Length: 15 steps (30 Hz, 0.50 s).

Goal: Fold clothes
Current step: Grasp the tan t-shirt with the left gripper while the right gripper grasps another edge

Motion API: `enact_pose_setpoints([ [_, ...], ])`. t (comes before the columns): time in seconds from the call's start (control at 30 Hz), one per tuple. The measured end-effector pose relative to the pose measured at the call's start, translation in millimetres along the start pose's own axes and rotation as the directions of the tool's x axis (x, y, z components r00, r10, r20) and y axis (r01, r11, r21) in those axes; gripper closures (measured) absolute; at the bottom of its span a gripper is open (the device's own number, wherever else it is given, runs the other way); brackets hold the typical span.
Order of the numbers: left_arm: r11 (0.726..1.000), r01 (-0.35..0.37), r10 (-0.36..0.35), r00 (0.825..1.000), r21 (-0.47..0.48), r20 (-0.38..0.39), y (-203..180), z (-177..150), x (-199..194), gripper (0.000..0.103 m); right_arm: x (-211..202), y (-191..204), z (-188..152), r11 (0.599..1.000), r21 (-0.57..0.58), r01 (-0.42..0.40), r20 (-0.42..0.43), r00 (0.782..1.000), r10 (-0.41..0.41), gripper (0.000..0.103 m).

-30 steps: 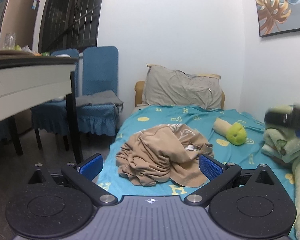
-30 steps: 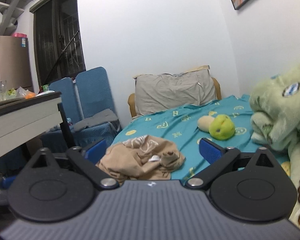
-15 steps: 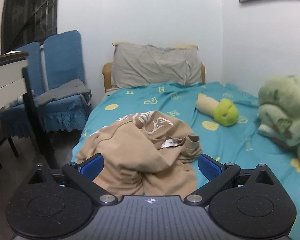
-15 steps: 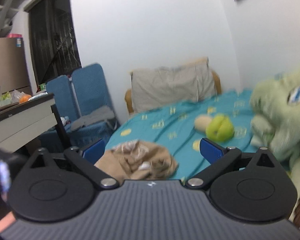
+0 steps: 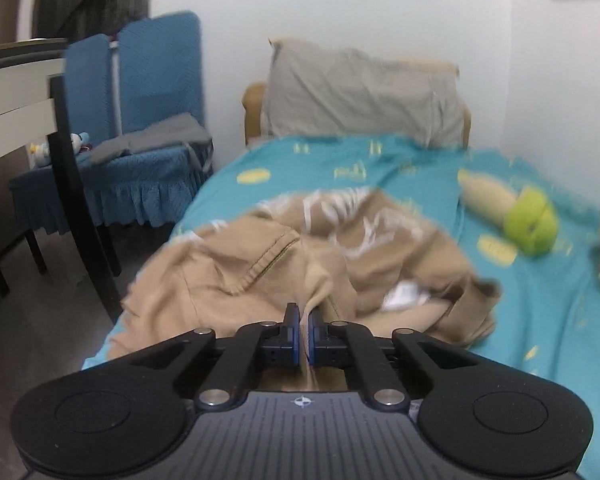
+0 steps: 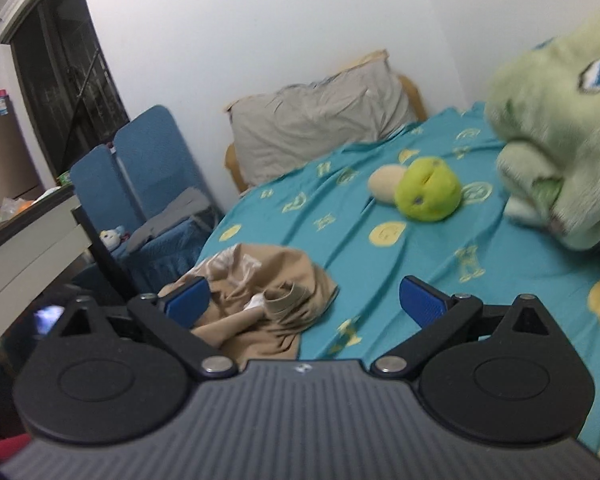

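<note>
Left gripper [image 5: 304, 322] is clamped on a pinched ridge of the tan garment [image 5: 260, 264], which lies crumpled at the lower center of the frame on the teal bed [image 5: 540, 312], a white label showing. Right gripper [image 6: 304, 302] stands wide apart, holding nothing.

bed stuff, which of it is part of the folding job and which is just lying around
Part of the job:
- tan garment, crumpled on the bed sheet
- left hand-held gripper, shut on a fold of it
- right hand-held gripper, open, holding nothing

Just lying about:
- green plush toy
- grey pillow
- green blanket
- blue chairs
</note>
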<state>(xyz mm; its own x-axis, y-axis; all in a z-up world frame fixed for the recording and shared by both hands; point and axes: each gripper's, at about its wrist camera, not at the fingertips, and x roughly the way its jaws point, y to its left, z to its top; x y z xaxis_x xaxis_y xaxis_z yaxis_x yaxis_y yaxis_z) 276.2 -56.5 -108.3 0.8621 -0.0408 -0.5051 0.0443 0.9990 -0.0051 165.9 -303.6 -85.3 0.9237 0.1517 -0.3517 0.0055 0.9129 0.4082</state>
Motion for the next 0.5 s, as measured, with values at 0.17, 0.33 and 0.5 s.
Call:
enact_pose_setpoints([
  [0.17, 0.995, 0.096, -0.097, 0.99, 0.013, 0.106, 21, 11, -93, 0.101, -7, 11, -6, 0.997, -0.077, 0.022, 0.017, 1.0, -0.021, 0.0],
  [0.33, 0.981, 0.191, -0.187, 0.973, -0.016, 0.137, 54, 15, -180, 0.101, -21, 20, -4, 0.994, -0.103, 0.037, 0.027, 0.999, -0.034, 0.0],
  [0.5, 0.973, 0.228, -0.223, 0.967, -0.027, 0.126, 95, -4, -242, 0.101, -39, 33, -13, 0.995, -0.104, -0.008, 0.005, 1.0, 0.008, 0.0],
])
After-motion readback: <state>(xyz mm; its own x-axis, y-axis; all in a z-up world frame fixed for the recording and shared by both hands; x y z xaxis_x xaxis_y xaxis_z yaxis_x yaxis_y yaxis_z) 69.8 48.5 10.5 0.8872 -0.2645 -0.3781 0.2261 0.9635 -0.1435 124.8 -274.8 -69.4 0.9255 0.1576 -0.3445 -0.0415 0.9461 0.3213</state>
